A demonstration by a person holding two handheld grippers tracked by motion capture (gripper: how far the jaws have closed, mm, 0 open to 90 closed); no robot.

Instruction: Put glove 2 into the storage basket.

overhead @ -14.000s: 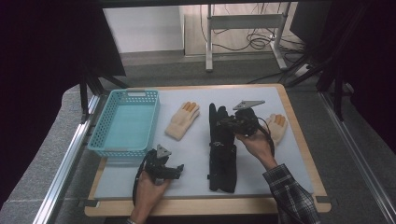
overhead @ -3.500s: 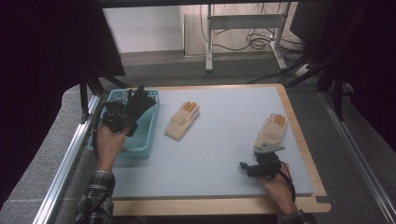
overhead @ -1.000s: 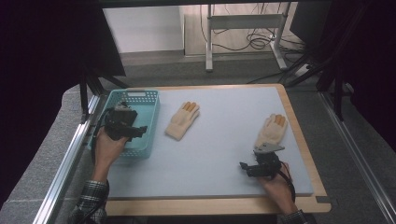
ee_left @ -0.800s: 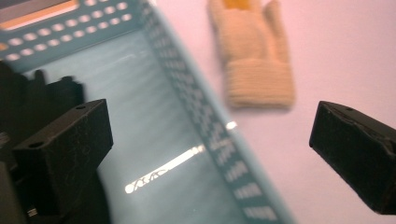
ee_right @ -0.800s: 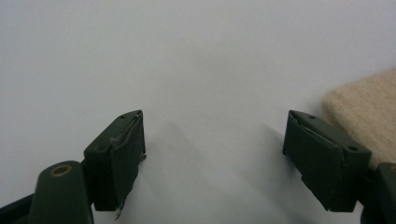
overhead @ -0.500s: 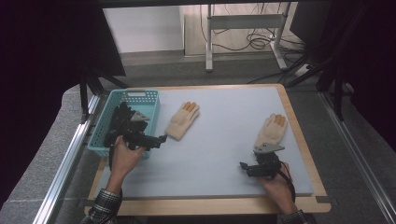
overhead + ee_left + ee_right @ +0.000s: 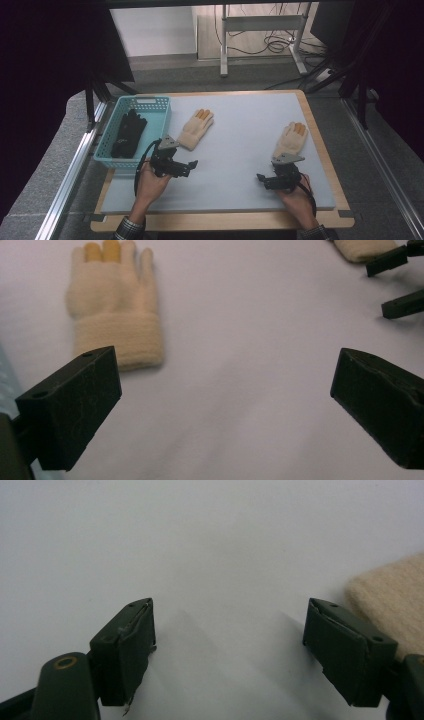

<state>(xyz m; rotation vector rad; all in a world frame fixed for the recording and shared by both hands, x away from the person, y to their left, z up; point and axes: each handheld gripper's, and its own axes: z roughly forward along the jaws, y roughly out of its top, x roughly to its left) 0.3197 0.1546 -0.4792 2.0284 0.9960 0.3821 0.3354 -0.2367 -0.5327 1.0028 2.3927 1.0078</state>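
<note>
Left gripper empty, fingers wide, nearest the cream glove, which lies flat on the bench at about 1 o'clock from it, cuff toward the fingers, long axis running 1–7. Right gripper also wide, idle near second glove.

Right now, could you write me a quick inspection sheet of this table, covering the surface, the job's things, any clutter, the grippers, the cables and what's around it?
Surface: pale mat on a wooden board, flat.
Job's things: black gloves inside the teal basket; one cream glove beside the basket; second cream glove at the right.
Clutter: nothing seen.
Grippers: left gripper open, empty, just below the near cream glove; right gripper open, empty, below the second glove.
Cables: one trails from each gripper; more lie on the floor behind.
Surroundings: metal frame legs, dark curtains.
</note>
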